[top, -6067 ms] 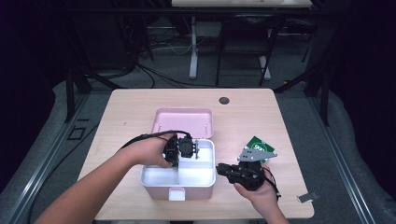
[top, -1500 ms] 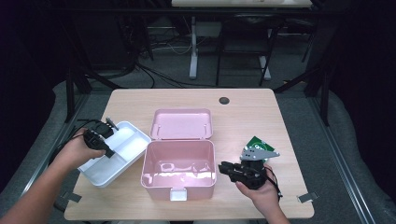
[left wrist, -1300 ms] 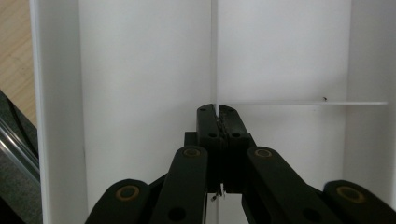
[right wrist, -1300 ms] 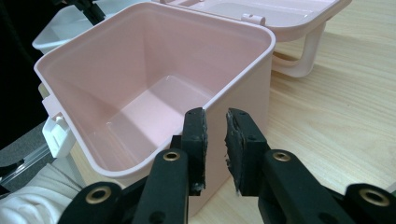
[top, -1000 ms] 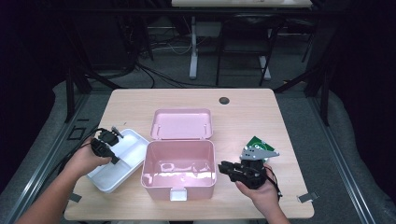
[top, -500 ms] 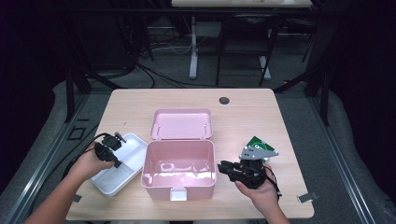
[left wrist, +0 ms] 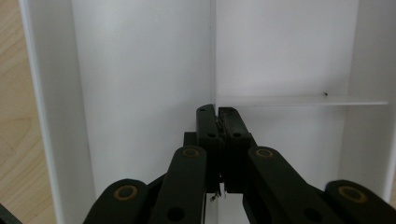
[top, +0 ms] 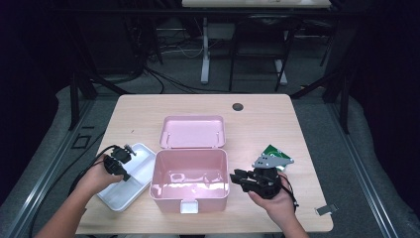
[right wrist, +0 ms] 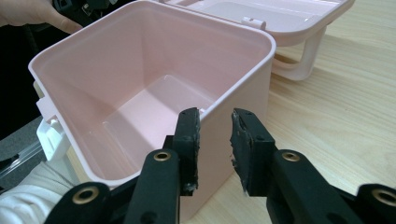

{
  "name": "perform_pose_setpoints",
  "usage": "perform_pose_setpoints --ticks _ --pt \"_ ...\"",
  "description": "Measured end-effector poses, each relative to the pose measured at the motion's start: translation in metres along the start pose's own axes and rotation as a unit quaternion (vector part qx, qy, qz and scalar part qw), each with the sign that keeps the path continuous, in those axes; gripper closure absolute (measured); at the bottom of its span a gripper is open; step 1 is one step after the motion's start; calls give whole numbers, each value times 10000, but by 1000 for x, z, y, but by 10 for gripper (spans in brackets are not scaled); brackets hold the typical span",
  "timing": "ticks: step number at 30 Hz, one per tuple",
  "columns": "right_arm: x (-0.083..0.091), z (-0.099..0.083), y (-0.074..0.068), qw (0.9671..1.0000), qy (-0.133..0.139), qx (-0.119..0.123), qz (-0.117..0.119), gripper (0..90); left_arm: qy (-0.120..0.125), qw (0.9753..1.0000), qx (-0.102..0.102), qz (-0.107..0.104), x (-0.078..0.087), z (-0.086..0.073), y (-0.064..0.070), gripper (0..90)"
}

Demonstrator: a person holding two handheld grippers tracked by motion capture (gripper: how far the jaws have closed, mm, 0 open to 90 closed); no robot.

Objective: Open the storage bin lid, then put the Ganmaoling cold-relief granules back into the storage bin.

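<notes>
High view first: a light wooden bench (top: 267,124) with rounded corners is seen standing on grey carpet in a pretty dark room, with black frame legs, a white stand and loose cables on the floor behind it. A small black round cap (top: 237,106) is set into the bench top near the far edge, and a little grey clip (top: 325,209) is seen at the near right corner.

An open pink plastic box (top: 189,179) is placed roughly mid-bench, its hinged pink lid (top: 193,131) laid flat behind it, and the inside looks bare and glossy. Just left of it, touching or nearly so, a white plastic divided tray (top: 130,186) is lying flat on the wood.

The left hand-held gripper (top: 118,161) is held over the tray's far-left part. In the left gripper view its jaws are pinched together on a thin white divider wall (left wrist: 213,51) of the tray, so the tray is gripped by that wall.

The right hand-held gripper (top: 246,179) is held just beside the box's right wall. In the right gripper view its jaws are seen narrowly parted with nothing between them, right at the box's near corner. A green and white packet (top: 274,151) is lying on the bench just behind that hand.
</notes>
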State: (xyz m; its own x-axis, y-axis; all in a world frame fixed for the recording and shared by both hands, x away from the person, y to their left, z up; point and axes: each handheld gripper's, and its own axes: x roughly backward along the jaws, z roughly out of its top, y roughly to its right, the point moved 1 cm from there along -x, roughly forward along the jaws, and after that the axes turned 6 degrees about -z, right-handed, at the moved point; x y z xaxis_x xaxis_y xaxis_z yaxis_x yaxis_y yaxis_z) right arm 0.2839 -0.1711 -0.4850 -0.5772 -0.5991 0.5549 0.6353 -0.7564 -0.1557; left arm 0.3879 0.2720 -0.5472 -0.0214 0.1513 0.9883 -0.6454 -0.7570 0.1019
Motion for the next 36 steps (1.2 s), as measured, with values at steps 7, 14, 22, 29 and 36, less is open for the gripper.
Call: perform_pose_setpoints --ticks 7,14,22,29,36 --pt "2 9 -1 9998 -152 136 -32 658 187 9998 -19 -12 6 -4 5 730" --pt "5 16 2 9989 -318 309 -154 587 411 9990 -107 113 13 -11 10 582" --pt "-7 26 6 9964 -763 356 80 506 800 9967 -139 34 30 -19 15 481" --pt "-9 35 9 9942 -993 417 19 485 1004 9949 -78 -60 36 -26 13 436" --pt "-10 42 16 9888 -1289 667 -334 428 984 9950 -155 -112 38 -28 15 426"
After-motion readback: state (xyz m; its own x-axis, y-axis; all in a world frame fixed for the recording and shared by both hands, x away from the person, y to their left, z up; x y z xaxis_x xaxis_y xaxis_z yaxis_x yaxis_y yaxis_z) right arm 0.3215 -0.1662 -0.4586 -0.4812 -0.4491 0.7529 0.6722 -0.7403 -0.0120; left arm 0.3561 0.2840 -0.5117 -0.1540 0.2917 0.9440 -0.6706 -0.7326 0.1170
